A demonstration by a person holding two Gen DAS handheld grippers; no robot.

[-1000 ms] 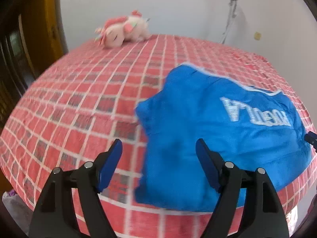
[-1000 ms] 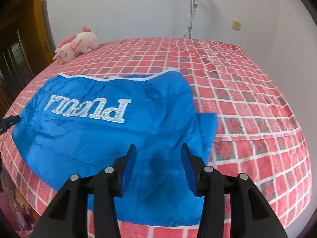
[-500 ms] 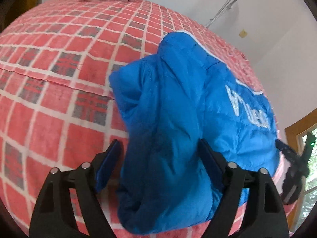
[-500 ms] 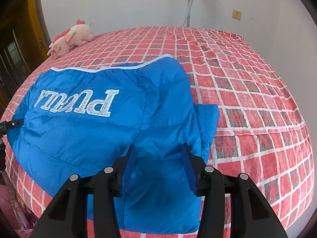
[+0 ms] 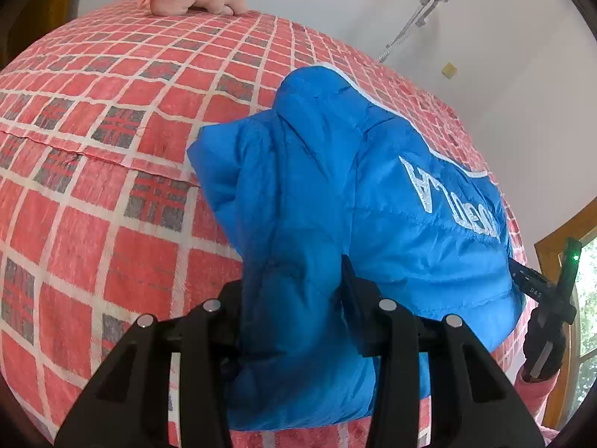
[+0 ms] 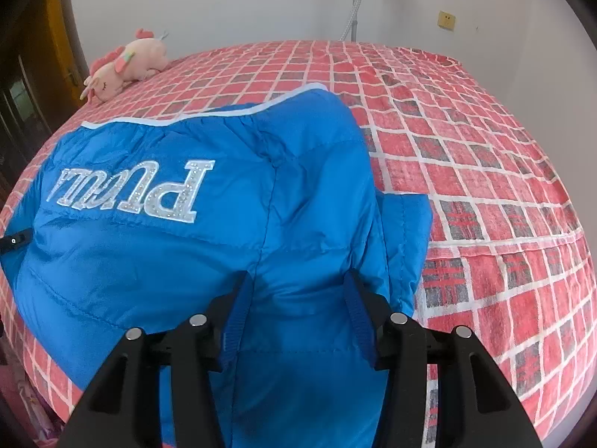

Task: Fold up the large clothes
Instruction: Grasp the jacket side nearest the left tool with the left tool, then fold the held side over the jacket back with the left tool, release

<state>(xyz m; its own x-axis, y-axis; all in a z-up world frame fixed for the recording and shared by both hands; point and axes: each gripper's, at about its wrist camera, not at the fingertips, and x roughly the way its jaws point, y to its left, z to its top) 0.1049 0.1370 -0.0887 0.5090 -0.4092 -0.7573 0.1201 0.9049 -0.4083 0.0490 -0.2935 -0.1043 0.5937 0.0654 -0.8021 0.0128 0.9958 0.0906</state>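
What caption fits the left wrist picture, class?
Left gripper shut on a bunched blue jacket on the red checked bed.

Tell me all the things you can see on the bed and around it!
jacket: one, bright blue, puffy, with silver letters, lying on the near part of the bed
bedspread: one, red with white and grey checks, covering the whole bed
plush toy: one, pink, lying at the far left edge of the bed by the wall
metal stand: one, grey, against the white wall behind the bed
wall socket: one, yellowish, on the wall at the right
left hand-held gripper: one, black, jacket fabric between its fingers
right hand-held gripper: one, black with blue pads, jacket fabric between its fingers
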